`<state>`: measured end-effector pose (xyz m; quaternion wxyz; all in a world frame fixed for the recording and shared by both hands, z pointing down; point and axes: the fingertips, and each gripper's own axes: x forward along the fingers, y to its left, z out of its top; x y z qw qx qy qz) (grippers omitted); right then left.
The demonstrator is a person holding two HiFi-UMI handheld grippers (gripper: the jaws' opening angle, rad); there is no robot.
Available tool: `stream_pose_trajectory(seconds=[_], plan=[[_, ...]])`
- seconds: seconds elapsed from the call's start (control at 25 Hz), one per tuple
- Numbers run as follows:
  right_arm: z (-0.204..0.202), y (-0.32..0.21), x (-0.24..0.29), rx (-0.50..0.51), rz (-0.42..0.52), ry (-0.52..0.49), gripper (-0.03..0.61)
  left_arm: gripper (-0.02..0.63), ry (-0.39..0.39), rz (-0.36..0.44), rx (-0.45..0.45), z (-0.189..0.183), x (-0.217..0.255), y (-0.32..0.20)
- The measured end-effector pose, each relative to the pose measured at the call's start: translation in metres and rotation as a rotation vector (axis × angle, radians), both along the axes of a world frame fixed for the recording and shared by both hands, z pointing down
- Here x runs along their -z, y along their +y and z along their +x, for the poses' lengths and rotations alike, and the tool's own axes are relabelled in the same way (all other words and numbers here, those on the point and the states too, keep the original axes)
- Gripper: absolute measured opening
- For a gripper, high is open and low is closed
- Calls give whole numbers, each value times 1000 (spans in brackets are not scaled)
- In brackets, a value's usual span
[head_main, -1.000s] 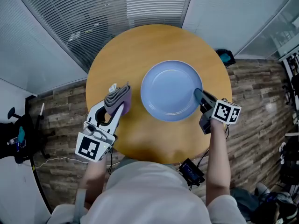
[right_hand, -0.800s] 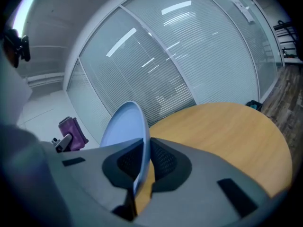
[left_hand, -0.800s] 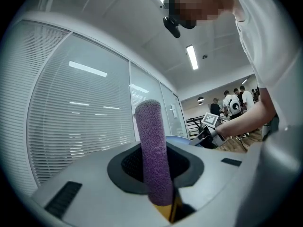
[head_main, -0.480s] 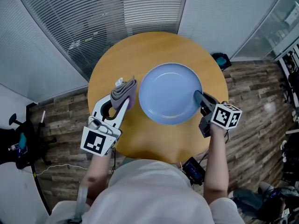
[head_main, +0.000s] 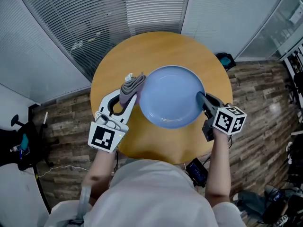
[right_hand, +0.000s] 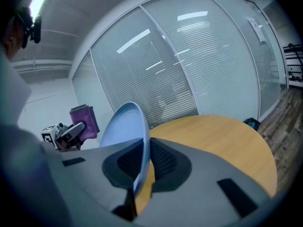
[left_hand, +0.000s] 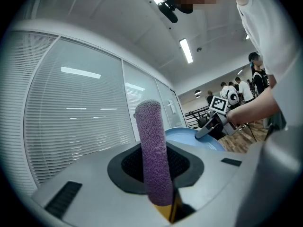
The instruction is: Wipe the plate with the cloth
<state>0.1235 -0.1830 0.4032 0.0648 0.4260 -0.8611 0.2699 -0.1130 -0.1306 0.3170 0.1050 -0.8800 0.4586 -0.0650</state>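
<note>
A light blue plate [head_main: 171, 96] hangs lifted above the round wooden table [head_main: 161, 48]. My right gripper [head_main: 201, 98] is shut on its right rim. In the right gripper view the plate [right_hand: 125, 126] stands on edge between the jaws. My left gripper [head_main: 129, 93] is shut on a folded purple cloth [head_main: 132, 86], just off the plate's left edge. In the left gripper view the cloth [left_hand: 154, 155] stands up from the jaws, with the plate [left_hand: 194, 136] beyond it and the right gripper [left_hand: 208, 129] on its far side.
Glass walls with blinds [head_main: 94, 13] stand behind the table. A small dark teal object [head_main: 222, 59] lies on the wooden floor beside the table. A black device [head_main: 195, 171] hangs near the person's waist. A black chair base [head_main: 19, 148] sits at far left.
The plate has risen off the table in my right gripper. My left gripper has carried the cloth up and right, from a gap beside the plate to its left rim.
</note>
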Motion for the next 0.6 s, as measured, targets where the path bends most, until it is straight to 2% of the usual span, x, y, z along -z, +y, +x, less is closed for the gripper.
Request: stream_pose_trajectory(seconds=[0.28, 0.6], plan=[[-10, 6, 7, 15, 24, 36, 32, 80, -77, 17, -26, 14, -4, -2], [-20, 18, 17, 35, 54, 90, 32, 80, -132, -20, -33, 27, -12, -8]])
